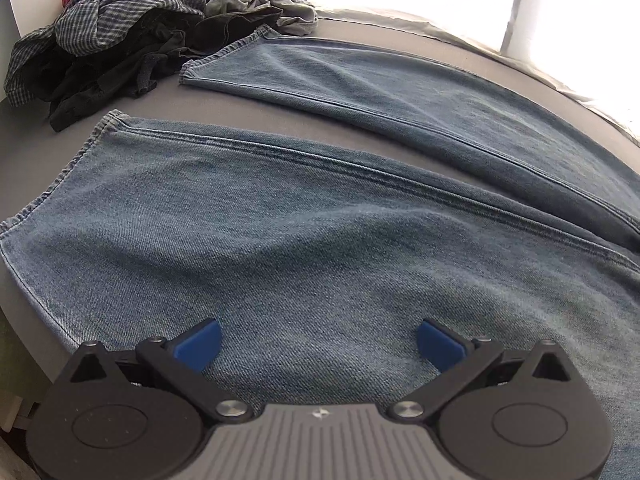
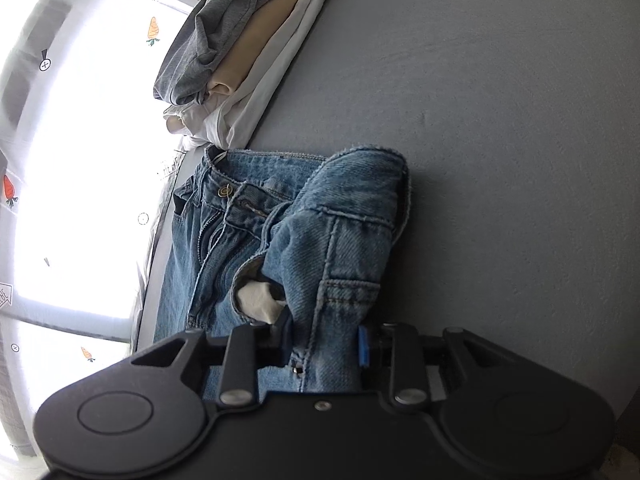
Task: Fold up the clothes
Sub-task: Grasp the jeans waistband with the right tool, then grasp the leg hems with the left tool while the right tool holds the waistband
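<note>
The right gripper is pinched shut on the waist part of the jeans, with a bunch of blue cloth squeezed between its jaws. The left gripper hangs wide open over one leg of the jeans and holds nothing. The jeans lie spread on the grey bed; past their waist sits a pile of folded clothes, and past their leg ends sits a messy heap. The pinch takes only a small bunch, so a hard pull could make the heavy cloth slip out, I think.
</note>
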`<state>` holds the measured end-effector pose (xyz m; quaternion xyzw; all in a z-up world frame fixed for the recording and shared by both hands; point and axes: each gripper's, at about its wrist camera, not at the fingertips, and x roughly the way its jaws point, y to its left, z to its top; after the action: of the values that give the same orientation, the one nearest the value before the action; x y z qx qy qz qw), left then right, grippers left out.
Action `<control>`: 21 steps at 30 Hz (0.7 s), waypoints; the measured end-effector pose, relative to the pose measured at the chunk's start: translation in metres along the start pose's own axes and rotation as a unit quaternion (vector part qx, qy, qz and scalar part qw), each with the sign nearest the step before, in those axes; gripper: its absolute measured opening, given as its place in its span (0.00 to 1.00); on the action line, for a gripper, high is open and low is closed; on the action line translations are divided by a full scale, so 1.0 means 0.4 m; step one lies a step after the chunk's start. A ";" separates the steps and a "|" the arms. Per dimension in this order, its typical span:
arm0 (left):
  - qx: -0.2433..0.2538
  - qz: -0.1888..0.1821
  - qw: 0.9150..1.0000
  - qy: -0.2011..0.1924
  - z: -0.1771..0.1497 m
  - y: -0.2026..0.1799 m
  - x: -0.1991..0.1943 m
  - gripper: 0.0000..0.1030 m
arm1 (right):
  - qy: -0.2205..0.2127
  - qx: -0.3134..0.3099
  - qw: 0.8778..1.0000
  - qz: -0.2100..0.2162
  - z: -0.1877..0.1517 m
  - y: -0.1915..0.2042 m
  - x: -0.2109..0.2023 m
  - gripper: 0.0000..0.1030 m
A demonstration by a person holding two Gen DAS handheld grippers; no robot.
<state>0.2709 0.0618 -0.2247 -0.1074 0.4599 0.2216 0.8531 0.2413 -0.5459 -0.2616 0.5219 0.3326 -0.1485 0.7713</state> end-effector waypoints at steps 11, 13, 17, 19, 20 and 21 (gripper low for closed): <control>-0.104 -0.161 0.981 0.003 0.035 0.170 -0.021 0.98 | -0.056 -0.121 0.982 -0.132 -0.065 0.106 0.010 0.16; -0.108 -0.155 0.982 -0.011 0.045 0.204 -0.031 0.94 | -0.061 -0.122 0.981 -0.137 -0.068 0.108 0.011 0.16; -0.105 -0.107 0.988 -0.034 0.064 0.293 -0.058 0.72 | -0.070 -0.100 0.983 -0.136 -0.069 0.103 0.010 0.16; -0.129 -0.091 0.987 -0.041 0.067 0.359 -0.066 0.63 | -0.074 -0.107 0.981 -0.147 -0.075 0.113 0.015 0.16; -0.141 -0.083 0.985 -0.045 0.069 0.392 -0.070 0.56 | -0.077 -0.110 0.979 -0.152 -0.079 0.119 0.017 0.16; -0.153 -0.075 0.984 -0.048 0.071 0.425 -0.074 0.49 | -0.081 -0.114 0.978 -0.158 -0.084 0.124 0.019 0.16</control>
<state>0.1964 0.2137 -0.1807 -0.2603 0.3692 0.2298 0.8620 0.2635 -0.4943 -0.2396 0.3578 0.3620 -0.2713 0.8169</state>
